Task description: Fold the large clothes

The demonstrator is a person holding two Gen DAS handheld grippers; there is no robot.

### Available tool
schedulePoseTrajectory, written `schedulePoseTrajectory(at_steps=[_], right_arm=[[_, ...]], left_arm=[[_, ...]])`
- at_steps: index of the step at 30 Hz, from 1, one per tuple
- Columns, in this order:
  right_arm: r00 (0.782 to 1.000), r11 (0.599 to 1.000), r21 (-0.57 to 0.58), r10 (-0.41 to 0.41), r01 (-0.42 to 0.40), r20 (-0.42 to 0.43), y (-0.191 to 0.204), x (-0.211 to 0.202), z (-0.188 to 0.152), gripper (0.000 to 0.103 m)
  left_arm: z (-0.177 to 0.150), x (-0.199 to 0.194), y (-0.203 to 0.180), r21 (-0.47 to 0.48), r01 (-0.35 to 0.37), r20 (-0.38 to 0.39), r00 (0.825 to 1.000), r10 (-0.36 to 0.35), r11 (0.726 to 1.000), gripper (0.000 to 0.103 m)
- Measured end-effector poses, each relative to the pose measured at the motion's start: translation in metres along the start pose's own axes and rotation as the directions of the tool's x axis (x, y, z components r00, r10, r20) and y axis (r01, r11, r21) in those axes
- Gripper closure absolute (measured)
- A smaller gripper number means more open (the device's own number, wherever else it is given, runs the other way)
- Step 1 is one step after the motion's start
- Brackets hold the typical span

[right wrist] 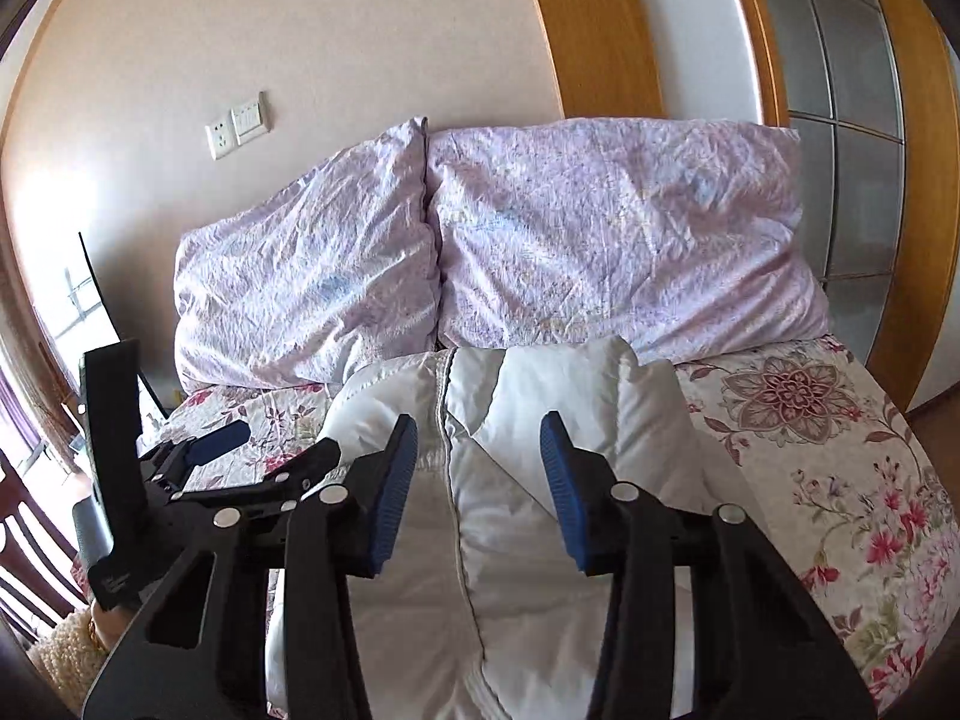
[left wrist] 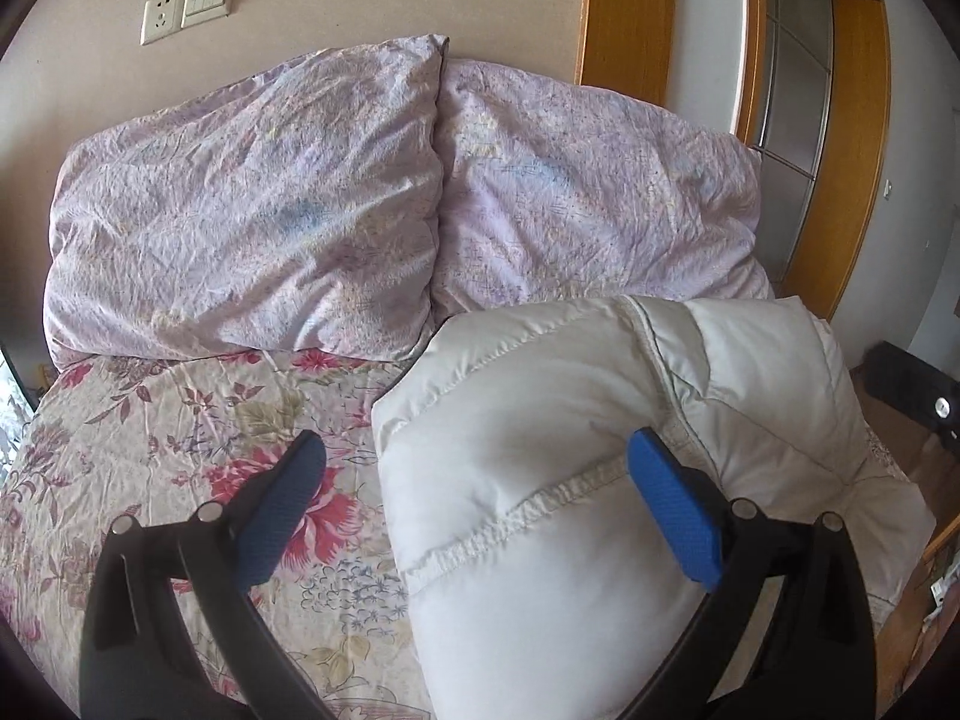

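Obstacles: white padded garment (left wrist: 540, 480) bulks on the bed's right half, far edge touching the 2 lilac pillows (left wrist: 252, 210) against the wall. Open floral bedspread (left wrist: 180, 450) lies left of the garment. Left gripper (right wrist: 264, 450) sits just beside right gripper (right wrist: 477, 438), crowding that side.

1. The left gripper (left wrist: 477, 450) was spread wide, its blue pads (left wrist: 675, 507) far apart.
2. The right gripper (right wrist: 478, 441) was also parted, holding nothing, with the left gripper just beside it.
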State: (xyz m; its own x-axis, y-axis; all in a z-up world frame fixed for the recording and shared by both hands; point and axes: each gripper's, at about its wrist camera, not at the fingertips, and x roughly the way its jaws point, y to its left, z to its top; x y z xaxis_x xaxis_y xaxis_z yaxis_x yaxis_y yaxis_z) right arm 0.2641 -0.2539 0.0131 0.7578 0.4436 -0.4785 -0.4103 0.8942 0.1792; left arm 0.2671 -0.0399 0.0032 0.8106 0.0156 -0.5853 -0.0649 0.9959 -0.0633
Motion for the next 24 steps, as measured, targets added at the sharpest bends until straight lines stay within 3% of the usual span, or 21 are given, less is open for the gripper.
schedulePoseTrajectory(at_steps=[7, 12, 16, 24], right_arm=[[0.993, 0.992, -0.032, -0.121, 0.121, -0.006, -0.017, 0.031, 0.022, 0.065], [0.984, 0.987, -0.026, -0.162, 0.16, -0.081, -0.04, 0.062, 0.003, 0.066], [0.982, 0.989, 0.013, -0.143, 0.146, -0.122, -0.056, 0.083, -0.021, 0.067], [0.991, 0.99, 0.1, -0.09, 0.1, -0.099, -0.073, 0.1, -0.044, 0.067]], left_arm=[[-0.003, 0.009, -0.025, 0.102, -0.003, 0.009, 1.0, 0.003, 0.995, 0.003], [-0.014, 0.034, -0.025, 0.116, -0.018, -0.034, 0.999, 0.022, 0.993, 0.002], [-0.018, 0.041, -0.018, 0.072, 0.039, -0.051, 0.998, -0.035, 0.997, 0.002], [-0.023, 0.052, -0.014, 0.041, 0.074, -0.066, 0.995, -0.071, 0.996, 0.002]])
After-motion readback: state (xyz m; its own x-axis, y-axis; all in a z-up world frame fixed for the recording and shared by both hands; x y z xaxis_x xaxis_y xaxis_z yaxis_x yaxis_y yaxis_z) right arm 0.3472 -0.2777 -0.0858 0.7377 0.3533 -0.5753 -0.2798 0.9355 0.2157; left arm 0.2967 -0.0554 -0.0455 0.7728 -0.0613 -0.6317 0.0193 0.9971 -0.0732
